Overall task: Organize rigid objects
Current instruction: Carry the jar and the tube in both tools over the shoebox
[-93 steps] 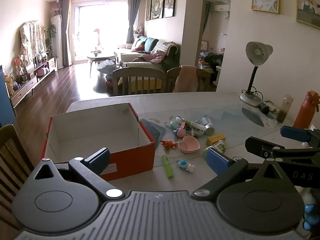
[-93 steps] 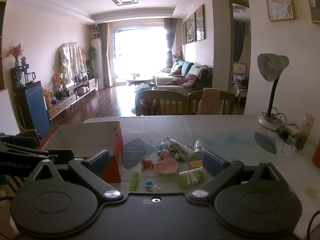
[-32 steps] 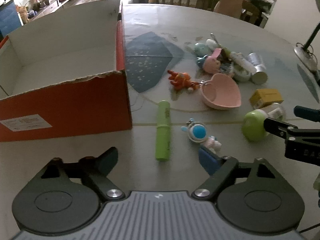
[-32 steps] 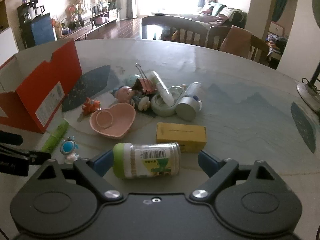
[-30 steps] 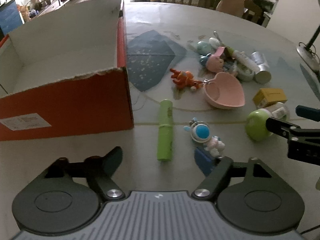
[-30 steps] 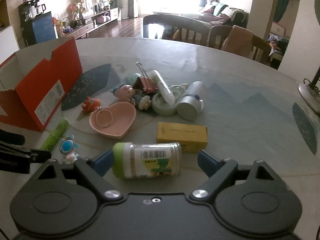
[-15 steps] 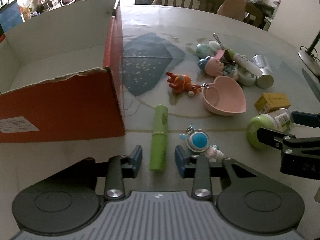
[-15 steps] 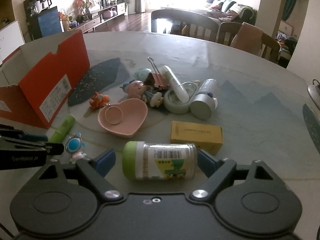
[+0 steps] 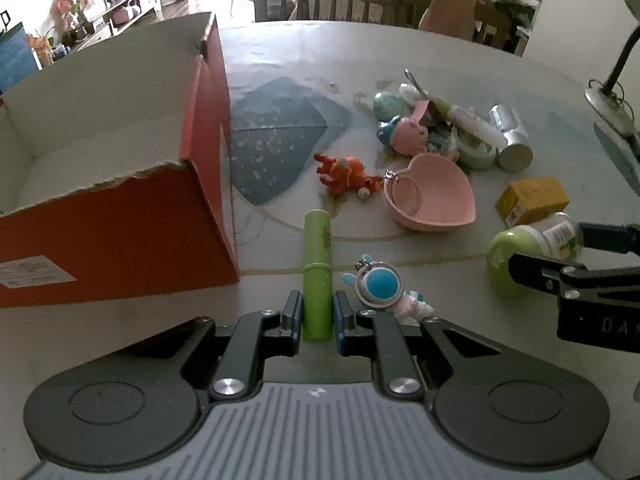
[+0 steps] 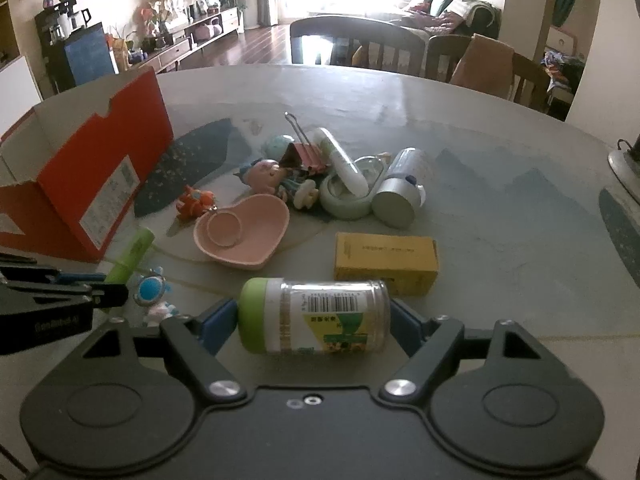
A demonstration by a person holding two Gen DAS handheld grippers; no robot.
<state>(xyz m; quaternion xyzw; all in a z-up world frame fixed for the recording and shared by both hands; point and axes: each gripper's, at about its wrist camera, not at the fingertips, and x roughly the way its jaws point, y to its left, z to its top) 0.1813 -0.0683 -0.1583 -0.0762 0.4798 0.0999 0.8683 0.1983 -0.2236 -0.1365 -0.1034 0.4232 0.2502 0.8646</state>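
A green tube (image 9: 317,248) lies on the table beside the orange cardboard box (image 9: 120,232). My left gripper (image 9: 316,316) is shut on the tube's near end, both blue pads pressed against it. A clear jar with a green lid (image 10: 320,304) lies on its side between the fingers of my right gripper (image 10: 312,320). Its jaws are closing, with the pads close to the lid and the base, and no firm press shows. The left wrist view shows the same jar (image 9: 528,244) at the right, with the right gripper (image 9: 568,254) around it.
Past the grippers lie a pink heart dish (image 9: 430,198), a yellow carton (image 9: 532,200), a blue keychain toy (image 9: 378,284), an orange toy (image 9: 344,170) and a silver can (image 9: 512,136). A lamp base (image 9: 612,100) stands far right. Chairs line the far edge.
My left gripper's jaws went from wide apart to shut on the green tube. The right gripper's jaws narrowed around the jar, which has stayed where it lay.
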